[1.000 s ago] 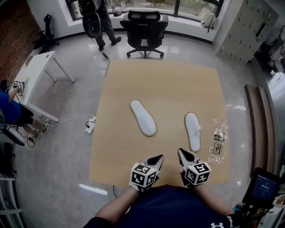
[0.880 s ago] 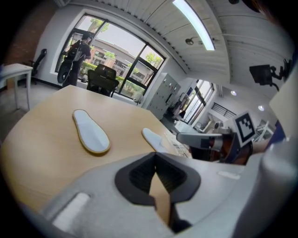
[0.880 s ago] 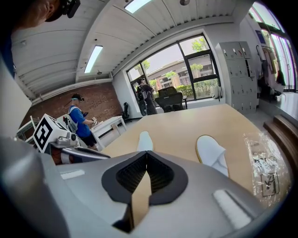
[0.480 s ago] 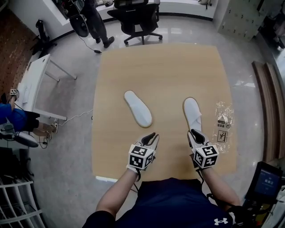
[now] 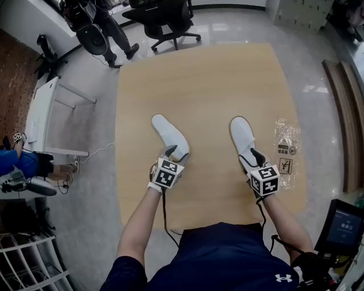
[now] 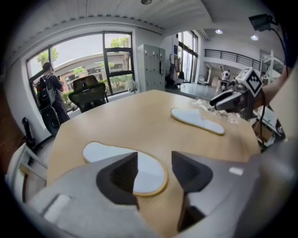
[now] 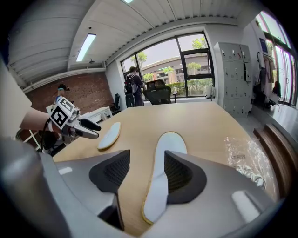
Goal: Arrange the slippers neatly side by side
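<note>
Two white slippers lie soles up on the wooden table (image 5: 199, 74). The left slipper (image 5: 168, 135) slants to the upper left, and the right slipper (image 5: 243, 138) lies almost straight. My left gripper (image 5: 171, 152) hangs at the left slipper's near end, and its jaws have just been opening. In the left gripper view that slipper (image 6: 144, 171) shows in the gap of the left gripper (image 6: 154, 158), untouched by the pads. My right gripper (image 5: 256, 157) stands over the right slipper's near end, its jaws also just opened. The right slipper (image 7: 160, 172) runs between the jaws of the right gripper (image 7: 146, 155), ungripped.
A crumpled clear plastic wrapper (image 5: 285, 149) lies near the table's right edge, close to my right gripper. Beyond the table's far edge stand a black office chair (image 5: 165, 17) and a person (image 5: 96, 25). A white desk (image 5: 42, 113) stands on the floor at the left.
Both grippers have moved forward and down from the table's near edge to the slippers' near ends. Their jaws, shut a second ago, now stand apart. The left gripper has rolled.
</note>
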`<state>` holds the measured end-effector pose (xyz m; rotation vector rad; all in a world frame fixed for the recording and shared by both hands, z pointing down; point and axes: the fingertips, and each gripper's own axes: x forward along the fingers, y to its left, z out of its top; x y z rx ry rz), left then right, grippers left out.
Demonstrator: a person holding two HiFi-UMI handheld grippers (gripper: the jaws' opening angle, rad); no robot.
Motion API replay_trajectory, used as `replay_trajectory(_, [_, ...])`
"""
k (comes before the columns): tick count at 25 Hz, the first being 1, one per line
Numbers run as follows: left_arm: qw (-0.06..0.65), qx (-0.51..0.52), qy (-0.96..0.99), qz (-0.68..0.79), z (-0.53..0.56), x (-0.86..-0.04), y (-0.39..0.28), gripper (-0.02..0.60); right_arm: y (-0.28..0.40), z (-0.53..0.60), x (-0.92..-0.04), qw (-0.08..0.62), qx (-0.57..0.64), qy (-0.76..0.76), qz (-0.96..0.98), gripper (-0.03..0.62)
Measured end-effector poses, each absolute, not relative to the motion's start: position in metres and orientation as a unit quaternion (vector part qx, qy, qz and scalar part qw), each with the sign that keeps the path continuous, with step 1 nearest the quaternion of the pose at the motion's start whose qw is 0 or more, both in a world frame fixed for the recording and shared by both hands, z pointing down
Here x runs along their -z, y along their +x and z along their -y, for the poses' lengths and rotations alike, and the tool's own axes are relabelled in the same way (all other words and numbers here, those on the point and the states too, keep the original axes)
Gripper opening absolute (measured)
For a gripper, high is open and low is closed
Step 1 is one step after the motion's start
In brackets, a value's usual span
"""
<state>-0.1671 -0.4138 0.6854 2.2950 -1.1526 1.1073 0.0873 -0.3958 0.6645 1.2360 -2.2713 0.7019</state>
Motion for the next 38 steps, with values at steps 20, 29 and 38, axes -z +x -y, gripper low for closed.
replay_trajectory(20, [0.103,-0.592,0.769,0.217,0.447,-0.746,-0.234,0.289,0.109,0.405,-0.732,0.400,-0.167,0.370,0.822,0.293])
replay_trajectory(29, [0.282,-0.443,0.754,0.395,0.438,-0.731,-0.232,0.267,0.102,0.399,-0.738,0.357,-0.213,0.408,0.813,0.270])
replay_trajectory(38, [0.346,-0.390,0.700,0.487,0.425,-0.744,-0.212,0.264,0.088,0.391,-0.746,0.375,-0.215,0.382,0.817,0.267])
